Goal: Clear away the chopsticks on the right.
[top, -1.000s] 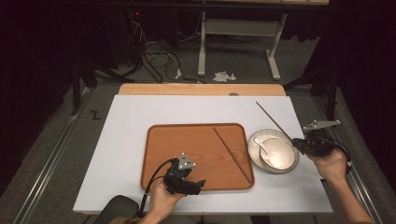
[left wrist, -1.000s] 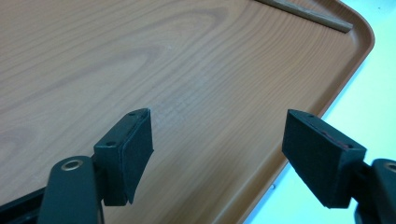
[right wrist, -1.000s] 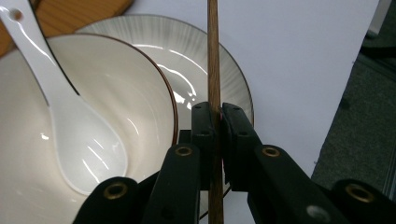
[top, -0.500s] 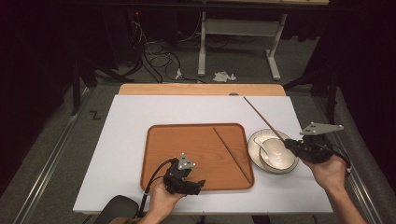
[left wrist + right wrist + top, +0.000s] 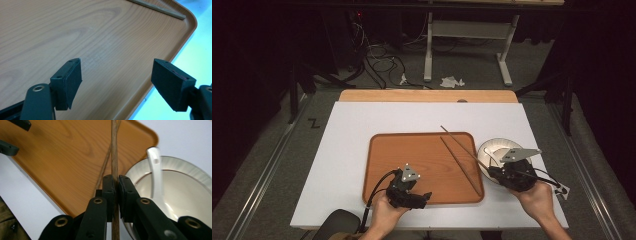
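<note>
White table top [image 5: 347, 150] under a dark room, cables on the floor behind. Wooden tray [image 5: 387, 150] at centre; one chopstick [image 5: 462, 160] lies in it at 3 o'clock. Right gripper [image 5: 115, 185] clamps a second chopstick [image 5: 114, 150], slanting toward 11 o'clock above the tray corner. White bowl [image 5: 195, 195] with spoon [image 5: 155, 170] sits beside. Left gripper [image 5: 116, 77] jaws apart, empty, over the tray.
</note>
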Demonstrator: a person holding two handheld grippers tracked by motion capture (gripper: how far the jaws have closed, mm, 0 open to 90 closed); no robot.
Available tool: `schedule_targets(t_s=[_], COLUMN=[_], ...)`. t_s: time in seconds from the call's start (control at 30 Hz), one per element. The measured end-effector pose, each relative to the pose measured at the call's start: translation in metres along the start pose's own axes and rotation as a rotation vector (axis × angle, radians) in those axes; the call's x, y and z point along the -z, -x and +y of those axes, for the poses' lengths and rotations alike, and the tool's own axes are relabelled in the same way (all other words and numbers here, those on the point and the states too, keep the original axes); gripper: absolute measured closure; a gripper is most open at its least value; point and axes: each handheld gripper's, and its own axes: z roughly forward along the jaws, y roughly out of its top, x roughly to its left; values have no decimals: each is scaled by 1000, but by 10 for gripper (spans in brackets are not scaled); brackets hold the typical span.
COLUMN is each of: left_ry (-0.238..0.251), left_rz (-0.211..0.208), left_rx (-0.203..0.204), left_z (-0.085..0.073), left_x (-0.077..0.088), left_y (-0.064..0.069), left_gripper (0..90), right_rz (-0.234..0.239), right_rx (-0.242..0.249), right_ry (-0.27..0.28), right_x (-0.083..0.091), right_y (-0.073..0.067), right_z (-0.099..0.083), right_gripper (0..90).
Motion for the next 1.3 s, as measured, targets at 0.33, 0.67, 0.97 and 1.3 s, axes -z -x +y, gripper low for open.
schedule_targets(t_s=[0.33, 0.67, 0.97, 1.3], left_ry=[-1, -5, -2, -7], left_rz=[0, 2, 1, 1], left_rx=[-2, -7, -4, -11], left_z=[0, -1, -1, -1], left_x=[0, -1, -2, -2], left_y=[1, 2, 3, 4], left_gripper=[248, 248, 248, 248], right_rz=[25, 65, 58, 16], right_rx=[1, 1, 30, 51], right_ry=[-93, -158, -191, -207], right_x=[-40, -68, -79, -82], right_y=[-18, -33, -38, -38], right_z=[2, -3, -7, -9], right_gripper=[852, 850, 843, 837])
